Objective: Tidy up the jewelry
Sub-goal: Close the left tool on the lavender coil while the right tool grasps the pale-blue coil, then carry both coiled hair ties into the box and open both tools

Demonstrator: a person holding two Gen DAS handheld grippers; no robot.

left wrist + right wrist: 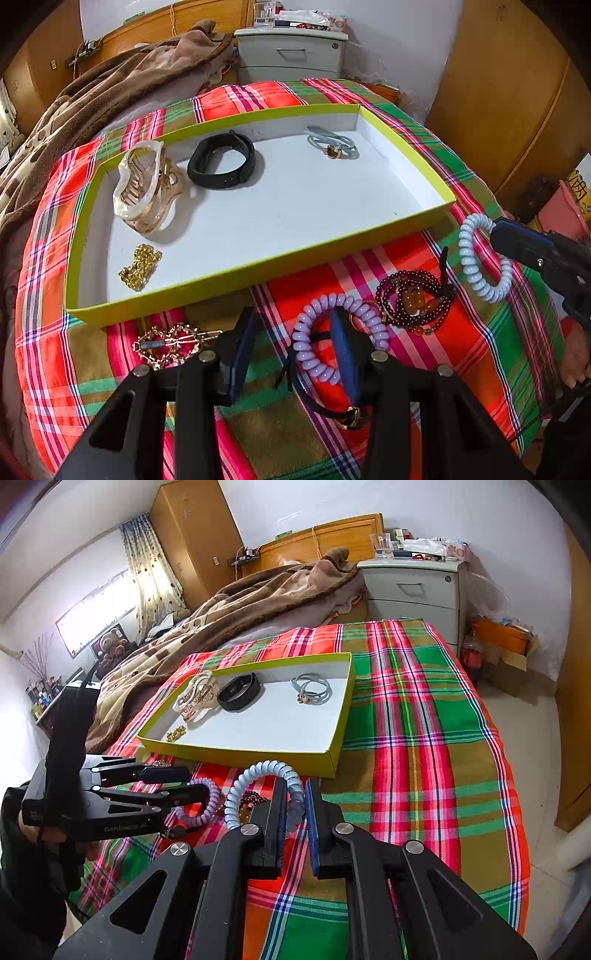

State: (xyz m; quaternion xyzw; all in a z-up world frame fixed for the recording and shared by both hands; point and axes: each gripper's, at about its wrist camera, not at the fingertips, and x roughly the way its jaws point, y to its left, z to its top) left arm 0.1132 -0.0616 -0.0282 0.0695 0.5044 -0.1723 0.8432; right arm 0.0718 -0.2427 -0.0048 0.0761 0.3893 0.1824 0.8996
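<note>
Right wrist view: right tongs (295,805) clamp the blue coil band (258,771), partly hiding it; left tongs (295,343) gape around the purple coil band (332,332).

lime tray (258,264), purple coil tie (332,332), left gripper (295,343) open

Left wrist view: low and close over the plaid cloth (424,122), looking along its own tongs (295,354) toward the yellow-green tray (258,264) and nightstand (291,51). Right wrist view: higher, farther back, right of the tray (332,753), facing the headboard (332,531) along its tongs (295,812). Both views share tray, cloth, brown blanket (92,88), nightstand; each sees the other's tongs.
</note>
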